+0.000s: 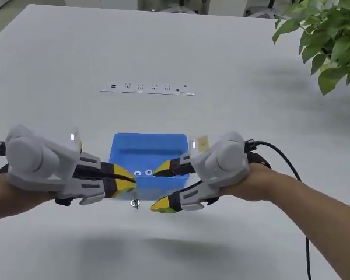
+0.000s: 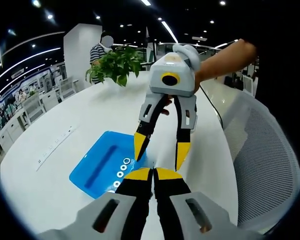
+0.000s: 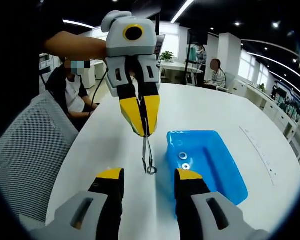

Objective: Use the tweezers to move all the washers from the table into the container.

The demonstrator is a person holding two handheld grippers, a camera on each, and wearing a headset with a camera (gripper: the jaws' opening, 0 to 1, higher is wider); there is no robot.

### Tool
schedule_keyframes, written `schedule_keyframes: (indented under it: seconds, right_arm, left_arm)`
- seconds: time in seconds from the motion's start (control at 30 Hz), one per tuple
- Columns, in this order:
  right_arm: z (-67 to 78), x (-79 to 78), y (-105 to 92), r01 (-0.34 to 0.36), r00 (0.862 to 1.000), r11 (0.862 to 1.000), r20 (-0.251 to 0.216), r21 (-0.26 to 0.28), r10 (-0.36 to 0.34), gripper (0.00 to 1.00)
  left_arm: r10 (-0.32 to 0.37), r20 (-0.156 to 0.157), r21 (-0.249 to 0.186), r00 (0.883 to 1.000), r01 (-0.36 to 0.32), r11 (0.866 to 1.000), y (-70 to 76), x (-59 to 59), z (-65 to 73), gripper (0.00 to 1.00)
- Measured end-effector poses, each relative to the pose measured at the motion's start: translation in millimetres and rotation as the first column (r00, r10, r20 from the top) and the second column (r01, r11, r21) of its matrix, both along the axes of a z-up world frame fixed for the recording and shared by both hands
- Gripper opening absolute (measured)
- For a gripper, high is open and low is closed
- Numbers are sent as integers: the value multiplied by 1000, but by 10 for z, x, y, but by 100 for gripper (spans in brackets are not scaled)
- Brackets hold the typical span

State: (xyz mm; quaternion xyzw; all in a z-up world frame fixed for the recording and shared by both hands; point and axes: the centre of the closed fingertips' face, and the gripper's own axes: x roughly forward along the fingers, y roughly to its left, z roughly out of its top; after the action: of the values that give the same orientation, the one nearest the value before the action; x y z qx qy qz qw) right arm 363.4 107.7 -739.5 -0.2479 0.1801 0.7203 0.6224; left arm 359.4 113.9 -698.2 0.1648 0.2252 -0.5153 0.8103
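My left gripper [image 1: 128, 179] [image 2: 153, 173] is shut on thin metal tweezers [image 3: 146, 150], which point down at the white table. The tweezers' tips [image 1: 134, 202] sit at a small washer [image 3: 151, 170] just outside the near wall of the blue container [image 1: 149, 143] [image 2: 90, 170] [image 3: 220, 155]. Whether the washer is pinched or lying loose I cannot tell. A few washers [image 1: 143, 173] [image 2: 122, 168] [image 3: 183, 160] lie inside the container. My right gripper [image 1: 157, 188] [image 3: 149, 176] [image 2: 160, 152] stands open facing the left one, holding nothing, one jaw over the container and the other beside the tweezers.
A white power strip [image 1: 146, 88] lies further back on the table. A green plant [image 1: 329, 35] stands at the far right corner. A grey mesh chair [image 2: 270, 165] [image 3: 25, 150] is at the near table edge. People sit in the background.
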Motion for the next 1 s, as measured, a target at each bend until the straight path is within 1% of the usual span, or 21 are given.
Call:
schedule_keyframes:
  seconds: [0.2, 0.27, 0.5, 0.6, 0.7, 0.8, 0.93, 1.0]
  right_arm:
    - [-53, -26, 91, -35, 999, 999, 14, -9, 35, 33]
    - [-60, -34, 127, -46, 999, 999, 12, -7, 46, 30]
    - [-91, -69, 252, -83, 996, 996, 22, -12, 83, 26]
    - [-108, -78, 301, -98, 995, 995, 33, -20, 99, 23]
    - [-110, -83, 332, -108, 993, 994, 38, -23, 109, 20]
    - [-109, -80, 351, -112, 993, 993, 39, -24, 113, 14]
    - [-131, -106, 349, -127, 991, 991, 39, -36, 129, 10]
    - [-137, -105, 344, -126, 991, 991, 40, -38, 128, 10]
  left_arm:
    - [4, -4, 0, 1000, -4, 1000, 21, -8, -8, 6]
    - [4, -5, 1, 1000, -4, 1000, 24, -11, -10, 6]
    - [2, -8, 6, 1000, -2, 1000, 36, -27, -18, 6]
    - [-3, -9, 7, 1000, 3, 1000, 26, -33, -22, 6]
    - [-4, -9, 8, 1000, 4, 1000, 20, -26, -24, 6]
    - [-6, -9, 8, 1000, 6, 1000, 13, -24, -22, 6]
    - [-5, -10, 10, 1000, 5, 1000, 10, -18, -21, 6]
    - [-5, -12, 10, 1000, 5, 1000, 11, -18, -21, 6]
